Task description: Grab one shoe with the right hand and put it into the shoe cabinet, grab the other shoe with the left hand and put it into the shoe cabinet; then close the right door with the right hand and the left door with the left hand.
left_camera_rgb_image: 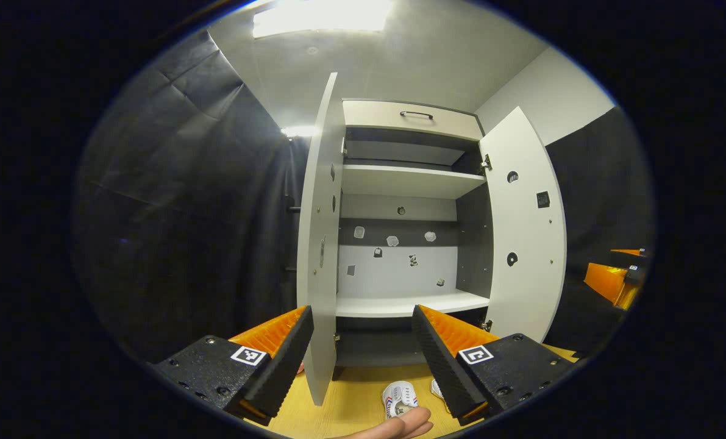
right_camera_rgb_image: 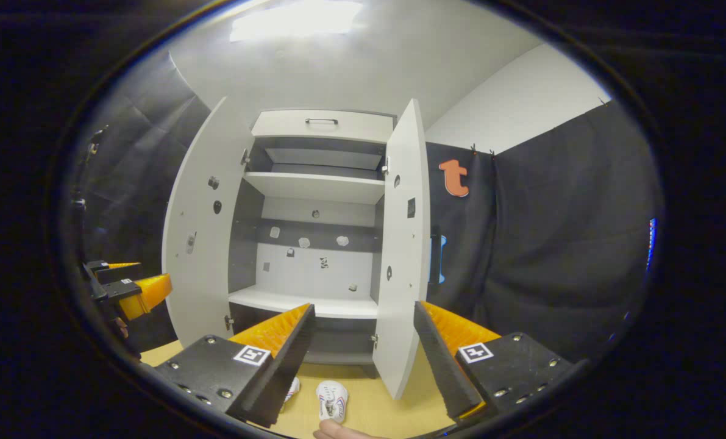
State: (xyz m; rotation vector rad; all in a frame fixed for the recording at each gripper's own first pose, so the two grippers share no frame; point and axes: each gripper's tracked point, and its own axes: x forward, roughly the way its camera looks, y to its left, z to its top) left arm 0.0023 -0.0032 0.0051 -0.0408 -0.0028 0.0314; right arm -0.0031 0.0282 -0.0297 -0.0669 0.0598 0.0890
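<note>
Both ridged wedge claws, left (left_camera_rgb_image: 363,353) and right (right_camera_rgb_image: 363,353), are spread before the smooth cabinet (left_camera_rgb_image: 405,183); shoes (right_camera_rgb_image: 331,399) on wooden floor (right_camera_rgb_image: 369,408).

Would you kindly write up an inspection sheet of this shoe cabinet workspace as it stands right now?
Surface: bare wooden floor in front of the cabinet.
Job's things: shoe cabinet with left door and right door open, shelves bare; two white shoes on the floor before it.
Clutter: small stickers on the cabinet's back wall.
Grippers: left gripper open, holding nothing; right gripper open, holding nothing.
Cables: nothing seen.
Surroundings: black cloth walls, white ceiling with light, a person's finger at the bottom edge.
</note>
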